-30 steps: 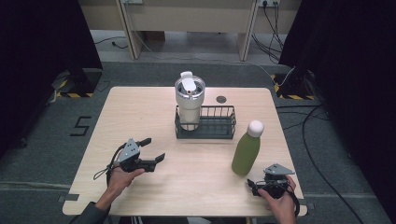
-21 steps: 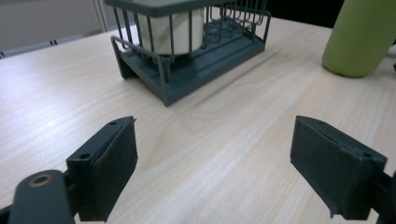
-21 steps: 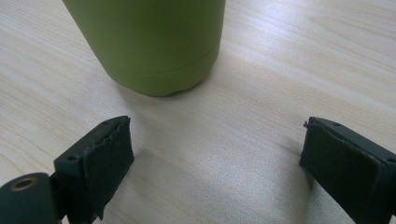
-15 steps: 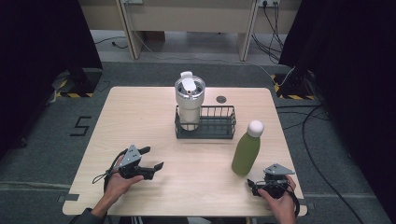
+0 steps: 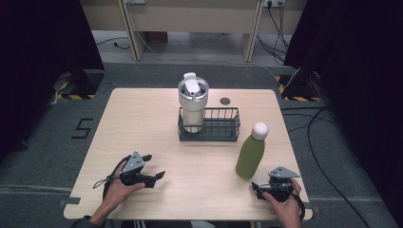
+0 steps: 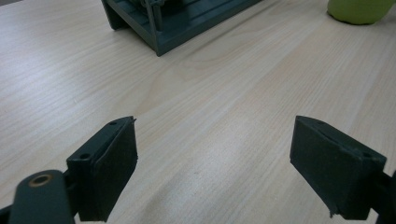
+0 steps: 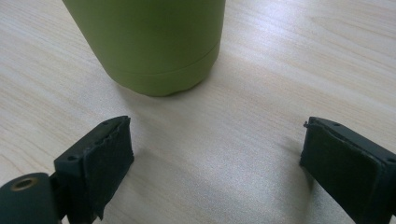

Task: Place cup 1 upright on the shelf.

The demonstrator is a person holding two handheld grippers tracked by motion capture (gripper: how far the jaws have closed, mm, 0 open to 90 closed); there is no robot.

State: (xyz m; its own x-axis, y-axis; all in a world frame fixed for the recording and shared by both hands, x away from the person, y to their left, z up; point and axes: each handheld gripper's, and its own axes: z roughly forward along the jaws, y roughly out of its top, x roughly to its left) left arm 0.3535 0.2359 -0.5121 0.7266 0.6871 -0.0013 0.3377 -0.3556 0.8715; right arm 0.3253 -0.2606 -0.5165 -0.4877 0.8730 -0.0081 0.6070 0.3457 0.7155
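Note:
A green bottle (image 5: 250, 154) with a white cap stands upright on the right side of the wooden table (image 5: 142, 118). A white lidded tumbler (image 5: 192, 100) stands in the left end of a black wire basket (image 5: 219, 124) at the table's middle back. My left gripper (image 5: 155, 166) rests low at the front left, open, with nothing between its jaws; it points toward the basket (image 6: 187, 28), which is well ahead. My right gripper (image 5: 259, 190) sits open at the front right, just in front of the bottle (image 7: 149, 42), apart from it. In both gripper views the left gripper (image 6: 215, 163) and right gripper (image 7: 215, 168) span bare wood.
A small dark disc (image 5: 225, 100) lies on the table behind the basket. The bottle's base (image 6: 359, 9) shows at the far right ahead of the left gripper. Cables (image 5: 304, 123) run over the grey floor to the right of the table.
My left gripper has drawn back a little toward the table's near edge and sunk lower. The right gripper, bottle, tumbler and basket have not moved.

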